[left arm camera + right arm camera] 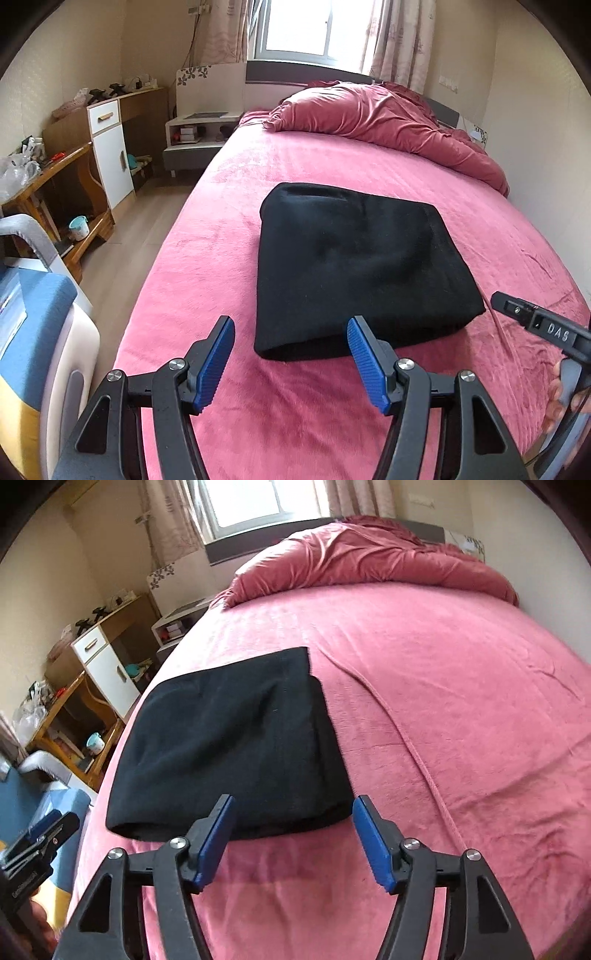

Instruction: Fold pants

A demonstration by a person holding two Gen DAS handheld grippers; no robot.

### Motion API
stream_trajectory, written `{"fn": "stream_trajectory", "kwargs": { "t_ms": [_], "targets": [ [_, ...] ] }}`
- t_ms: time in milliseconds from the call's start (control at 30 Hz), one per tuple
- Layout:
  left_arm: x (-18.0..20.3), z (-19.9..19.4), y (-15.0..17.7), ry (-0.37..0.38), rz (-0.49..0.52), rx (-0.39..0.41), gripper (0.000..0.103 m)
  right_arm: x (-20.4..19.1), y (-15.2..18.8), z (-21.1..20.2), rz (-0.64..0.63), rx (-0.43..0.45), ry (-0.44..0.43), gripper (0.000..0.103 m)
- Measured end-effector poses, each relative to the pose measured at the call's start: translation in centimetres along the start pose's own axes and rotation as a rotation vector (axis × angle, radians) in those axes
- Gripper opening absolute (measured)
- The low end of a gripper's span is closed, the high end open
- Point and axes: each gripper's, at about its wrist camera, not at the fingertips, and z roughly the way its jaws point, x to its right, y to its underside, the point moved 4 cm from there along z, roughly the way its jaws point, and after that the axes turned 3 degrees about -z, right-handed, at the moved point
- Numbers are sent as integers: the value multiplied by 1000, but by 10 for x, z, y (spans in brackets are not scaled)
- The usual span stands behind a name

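The black pants [354, 266] lie folded into a thick rectangle on the pink bed sheet [229, 221]. My left gripper [291, 332] hovers open just short of the bundle's near edge, nothing between its blue pads [218, 365]. In the right wrist view the same pants [236, 742] lie ahead and to the left. My right gripper [293, 810] stands open above their near right corner, holding nothing. The right gripper's black body [546, 325] shows at the right edge of the left wrist view, with a hand [557, 398] on it. The left gripper [44, 834] shows at the lower left of the right wrist view.
A bunched pink duvet [388, 118] fills the head of the bed under the window [306, 29]. Left of the bed stand a nightstand [195, 133], a white cabinet [110, 155] and a wooden desk [55, 184]. A blue and white chair [37, 332] sits close at the left.
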Motion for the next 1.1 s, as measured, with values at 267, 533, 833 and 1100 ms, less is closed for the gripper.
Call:
{"fn": "stream_trajectory", "kwargs": {
  "t_ms": [267, 533, 833, 1100],
  "targets": [
    [0, -21, 19, -33, 6, 18, 65, -34, 26, -17, -62, 26, 58, 77],
    [1, -33, 32, -36, 11, 16, 65, -46, 47, -22, -79, 17, 81, 79],
    [4, -41, 38, -57, 23, 20, 70, -57, 55, -35, -136, 48, 115, 81],
    [0, -42, 37, -110, 25, 28, 72, -63, 52, -42, -149, 65, 120, 82]
  ]
}}
